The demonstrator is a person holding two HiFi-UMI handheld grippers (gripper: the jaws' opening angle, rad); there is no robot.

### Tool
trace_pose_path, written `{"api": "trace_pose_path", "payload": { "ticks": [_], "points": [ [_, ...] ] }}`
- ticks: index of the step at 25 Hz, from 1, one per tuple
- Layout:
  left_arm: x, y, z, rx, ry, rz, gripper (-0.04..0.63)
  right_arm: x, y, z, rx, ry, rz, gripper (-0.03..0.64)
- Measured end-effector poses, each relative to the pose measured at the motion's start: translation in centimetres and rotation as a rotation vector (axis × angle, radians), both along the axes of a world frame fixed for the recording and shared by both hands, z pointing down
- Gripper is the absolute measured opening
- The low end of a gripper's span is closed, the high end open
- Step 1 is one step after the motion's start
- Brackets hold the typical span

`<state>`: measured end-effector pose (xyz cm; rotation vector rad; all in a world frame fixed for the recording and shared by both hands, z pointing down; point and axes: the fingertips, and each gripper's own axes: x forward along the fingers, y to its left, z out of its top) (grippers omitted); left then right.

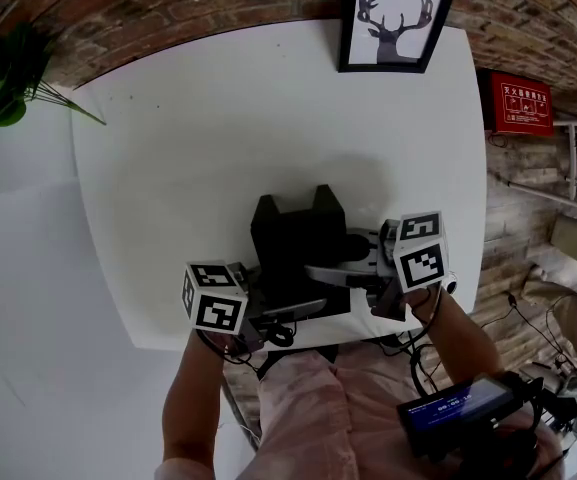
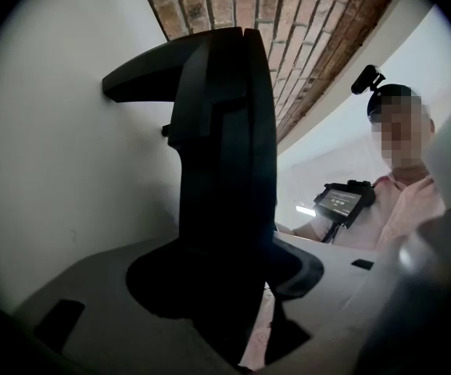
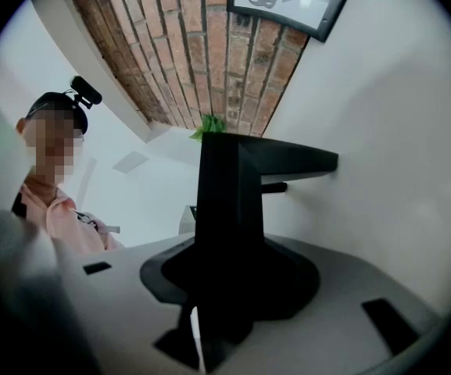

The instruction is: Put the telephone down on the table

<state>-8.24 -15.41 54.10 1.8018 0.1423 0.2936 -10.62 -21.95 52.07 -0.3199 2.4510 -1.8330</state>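
Black telephone (image 1: pixel 293 243) is at the near edge of the white tabletop (image 1: pixel 168 168). left tongs (image 1: pixel 276 314) are spread loose around it, right tongs (image 1: pixel 356 265) are pinching the other side.

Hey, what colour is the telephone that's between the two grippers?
The telephone is black all over. It shows best in the head view, dark against the white table.

A white desk (image 1: pixel 168 168) is set against a brick wall (image 1: pixel 168 18) — a framed deer picture (image 1: pixel 398 18) is stood at its far edge, a black telephone (image 1: pixel 298 238) at its near edge.
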Motion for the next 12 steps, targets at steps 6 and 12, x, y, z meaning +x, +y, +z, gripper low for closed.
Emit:
{"api": "trace_pose_path", "payload": {
  "ticks": [6, 12],
  "points": [
    [0.02, 0.01, -0.23, 0.019, -0.005, -0.022, 0.321, -0.02, 0.16, 0.15, 0.012, -0.003, -0.008, 0.164],
    [-0.32, 0.02, -0.15, 0.045, -0.041, -0.029, 0.364, 0.22, 0.41, 0.02, 0.04, -0.023, -0.019, 0.163]
  ]
}}
